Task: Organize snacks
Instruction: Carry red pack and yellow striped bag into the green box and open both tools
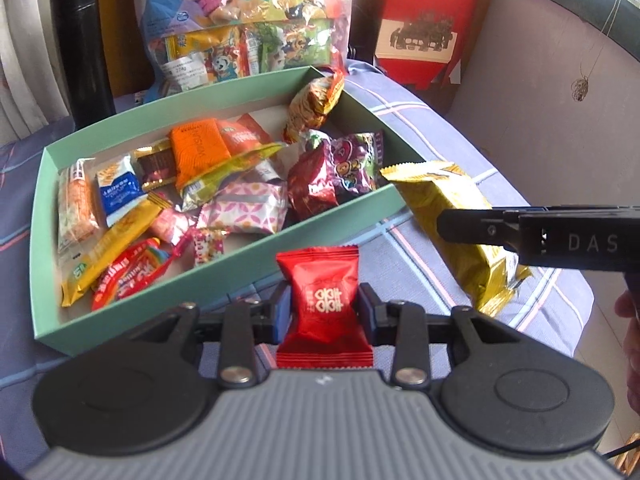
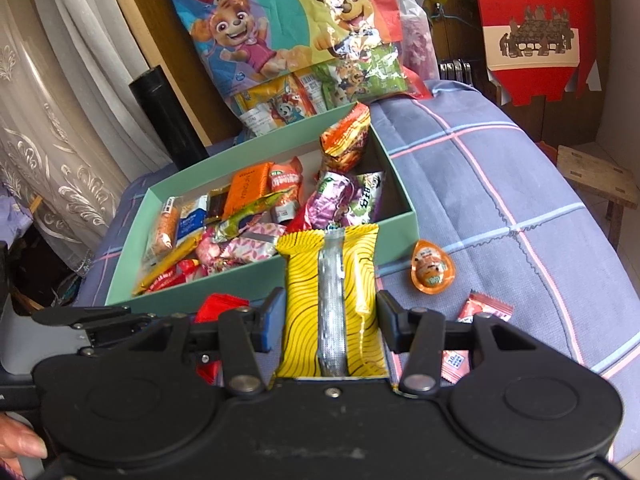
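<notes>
A mint-green box (image 1: 332, 222) (image 2: 248, 276) on the blue plaid cloth holds several wrapped snacks. My left gripper (image 1: 323, 312) is shut on a small red candy packet (image 1: 320, 280), held just in front of the box's near wall; it also shows in the right wrist view (image 2: 222, 304). My right gripper (image 2: 326, 320) is shut on a long yellow snack packet (image 2: 332, 280), held by the box's near right corner. It shows in the left wrist view (image 1: 444, 216), with the right gripper's finger (image 1: 480, 226) across it.
An orange egg-shaped candy (image 2: 433, 267) and a small pink packet (image 2: 482, 308) lie on the cloth (image 2: 500, 184) right of the box. A big cartoon snack bag (image 2: 296, 40), a black cylinder (image 1: 84, 52) and a red paper bag (image 1: 424, 28) stand behind. A wooden stool (image 2: 596, 176) is far right.
</notes>
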Demonstrator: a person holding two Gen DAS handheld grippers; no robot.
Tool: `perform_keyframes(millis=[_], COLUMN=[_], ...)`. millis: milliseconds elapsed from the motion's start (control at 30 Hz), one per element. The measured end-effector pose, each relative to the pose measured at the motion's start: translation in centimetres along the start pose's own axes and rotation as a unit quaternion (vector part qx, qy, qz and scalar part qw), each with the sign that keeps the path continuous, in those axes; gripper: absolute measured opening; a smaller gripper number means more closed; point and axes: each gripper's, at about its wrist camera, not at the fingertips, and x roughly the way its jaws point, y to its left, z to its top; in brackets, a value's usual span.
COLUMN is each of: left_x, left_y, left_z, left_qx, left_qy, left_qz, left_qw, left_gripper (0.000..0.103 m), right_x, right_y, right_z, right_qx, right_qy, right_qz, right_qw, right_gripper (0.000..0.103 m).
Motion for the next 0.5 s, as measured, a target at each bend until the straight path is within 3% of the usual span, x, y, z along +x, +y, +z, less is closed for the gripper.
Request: perform_keyframes(millis=[233,500], left_x=[-1.3,-0.9], left_y=[3.1,5.3], left_z=[4.1,8.8], left_qx=[-0.028,-0.032], left_qy=[-0.034,-0.060], left_qz=[0.017,0.041], left_qw=[0.9989,0.9969], left_gripper=[0.035,0.035], right_x=[0.7,3.7], right_y=[1.1,2.0], right_z=[4.7,9.6], right_qx=[0.001,-0.004], right_qy=[-0.035,-0.045], right_qz=[0.010,0.022], right_qw=[0.999,0.999], right_gripper=[0.047,0.047])
